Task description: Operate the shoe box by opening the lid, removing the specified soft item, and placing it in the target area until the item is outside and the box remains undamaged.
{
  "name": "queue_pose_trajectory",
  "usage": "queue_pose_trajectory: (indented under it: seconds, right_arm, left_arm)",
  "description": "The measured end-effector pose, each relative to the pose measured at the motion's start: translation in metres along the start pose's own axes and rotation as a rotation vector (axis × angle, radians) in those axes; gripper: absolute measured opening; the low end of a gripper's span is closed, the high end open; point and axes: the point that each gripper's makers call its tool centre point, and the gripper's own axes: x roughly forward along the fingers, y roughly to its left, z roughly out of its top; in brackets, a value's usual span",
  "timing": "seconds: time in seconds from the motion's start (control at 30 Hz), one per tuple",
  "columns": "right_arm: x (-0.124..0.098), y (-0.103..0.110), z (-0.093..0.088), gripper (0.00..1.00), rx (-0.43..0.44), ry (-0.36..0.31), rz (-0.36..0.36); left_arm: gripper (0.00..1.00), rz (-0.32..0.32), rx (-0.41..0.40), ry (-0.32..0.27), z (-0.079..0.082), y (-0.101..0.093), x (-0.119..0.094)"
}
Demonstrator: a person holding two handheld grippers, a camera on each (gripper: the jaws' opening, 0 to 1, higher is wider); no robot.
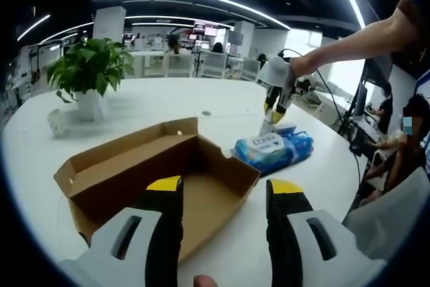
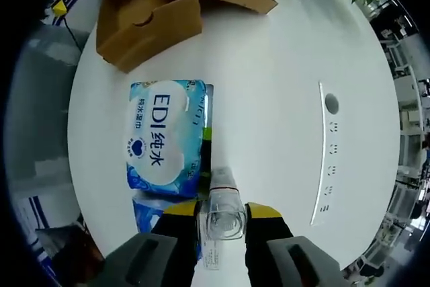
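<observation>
The brown cardboard shoe box [image 1: 158, 169] lies open on the white table [image 1: 228, 102], its inside bare and its lid folded back. In the right gripper view the box [image 2: 151, 11] is at the top left. A blue wet-wipes pack [image 1: 272, 150] [image 2: 163, 140] rests on the table just outside the box, with more blue packaging showing under it. My left gripper [image 1: 225, 189] stands open over the box's near corner. My right gripper [image 2: 222, 216], held by a person's arm, hovers over the pack's far end, shut on a small clear bottle [image 2: 223, 210] with a white top; in the left gripper view that gripper [image 1: 275, 107] is at upper right.
A potted plant [image 1: 87, 75] and a small white object [image 1: 55, 122] stand at the table's far left. A cable slot [image 2: 321, 159] and a round hole [image 2: 330, 104] mark the tabletop. People sit past the table's right edge [image 1: 403, 142]. Office chairs line the far side.
</observation>
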Motion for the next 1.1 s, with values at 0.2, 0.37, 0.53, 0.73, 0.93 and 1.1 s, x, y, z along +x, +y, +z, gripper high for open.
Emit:
queue_pose_trajectory:
  seconds: [0.2,0.37,0.53,0.73,0.93,1.1]
  right_arm:
    - [-0.005,-0.001,-0.003,0.27,0.015,-0.011,-0.018]
    - [-0.012,-0.007,-0.010,0.31,0.031,-0.010,-0.057]
    - [-0.023,-0.008,-0.013,0.33,0.058,-0.034,-0.081]
    - [-0.039,-0.007,-0.020,0.34,0.105,-0.073,-0.118]
    - [-0.057,-0.004,-0.021,0.36,0.220,-0.161,-0.170]
    - [-0.069,0.001,-0.016,0.37,0.361,-0.286,-0.208]
  left_arm:
    - [0.47,-0.003,-0.001,-0.005,0.002,-0.001,0.000]
    - [0.47,-0.006,0.001,-0.005,0.002,-0.002,0.000]
    - [0.47,-0.008,0.000,-0.008,0.002,-0.002,0.000]
    - [0.48,-0.008,-0.002,-0.013,0.004,-0.003,-0.001]
    - [0.49,-0.007,-0.020,-0.021,0.005,-0.004,-0.002]
    - [0.49,0.003,-0.038,-0.034,0.008,-0.003,-0.004]
